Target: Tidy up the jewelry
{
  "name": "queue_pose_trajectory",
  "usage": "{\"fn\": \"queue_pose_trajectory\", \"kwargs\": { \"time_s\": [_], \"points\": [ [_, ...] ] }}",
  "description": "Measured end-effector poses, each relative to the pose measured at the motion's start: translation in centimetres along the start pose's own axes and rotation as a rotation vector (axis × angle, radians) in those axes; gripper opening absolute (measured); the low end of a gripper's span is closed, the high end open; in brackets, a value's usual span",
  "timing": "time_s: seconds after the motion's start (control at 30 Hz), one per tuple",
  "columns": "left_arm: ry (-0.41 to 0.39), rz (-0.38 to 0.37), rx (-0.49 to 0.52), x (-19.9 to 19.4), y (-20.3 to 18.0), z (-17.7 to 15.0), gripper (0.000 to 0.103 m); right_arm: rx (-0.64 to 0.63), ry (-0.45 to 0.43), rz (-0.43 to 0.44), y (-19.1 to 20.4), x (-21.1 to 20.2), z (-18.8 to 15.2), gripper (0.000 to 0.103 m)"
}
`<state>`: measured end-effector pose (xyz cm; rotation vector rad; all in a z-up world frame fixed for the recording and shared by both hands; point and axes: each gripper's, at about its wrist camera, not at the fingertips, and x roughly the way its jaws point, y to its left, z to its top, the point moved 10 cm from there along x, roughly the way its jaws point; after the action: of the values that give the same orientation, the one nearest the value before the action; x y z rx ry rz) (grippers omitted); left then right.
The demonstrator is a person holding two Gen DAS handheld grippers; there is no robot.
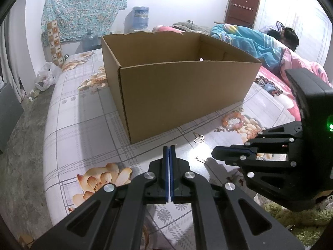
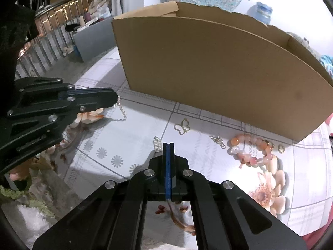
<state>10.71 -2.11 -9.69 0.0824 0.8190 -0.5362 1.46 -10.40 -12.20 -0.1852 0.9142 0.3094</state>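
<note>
most jewelry still out of the box

left gripper (image 1: 169, 146) clenched, apparently on a thin chain (image 2: 121, 109). butterfly charm (image 2: 182, 126), small pendant (image 2: 157, 143), bead bracelet (image 2: 250, 150), ring (image 2: 281, 148) lie on the bed before the box (image 2: 218, 79). right gripper (image 2: 168, 144) clenched, empty.

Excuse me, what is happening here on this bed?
A person holds two claws over a flowered bedsheet to sort jewelry into a cardboard box. Both the left claw and the right claw are shut. Outside the box lie a bead bracelet, a butterfly pendant, a silver chain and a small silver charm.
</note>
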Motion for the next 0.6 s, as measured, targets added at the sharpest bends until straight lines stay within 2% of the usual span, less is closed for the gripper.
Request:
{"fn": "queue_pose_trajectory", "kwargs": {
  "time_s": [0.13, 0.23, 0.37, 0.6],
  "points": [
    [0.000, 0.002, 0.001, 0.0, -0.1, 0.0, 0.000, -0.035, 0.012, 0.015, 0.9, 0.6, -0.1, 0.000],
    [0.002, 0.003, -0.002, 0.0, 0.0, -0.1, 0.000, -0.054, 0.022, 0.079, 2.7, 0.5, -0.3, 0.000],
    [0.003, 0.008, -0.007, 0.0, 0.1, -0.2, 0.000, -0.070, 0.021, 0.115, 3.5, 0.3, -0.5, 0.002],
    [0.006, 0.014, -0.013, 0.1, 0.6, -0.4, 0.000, -0.047, 0.006, 0.061, 0.7, 0.1, -0.2, 0.003]
  ]
}}
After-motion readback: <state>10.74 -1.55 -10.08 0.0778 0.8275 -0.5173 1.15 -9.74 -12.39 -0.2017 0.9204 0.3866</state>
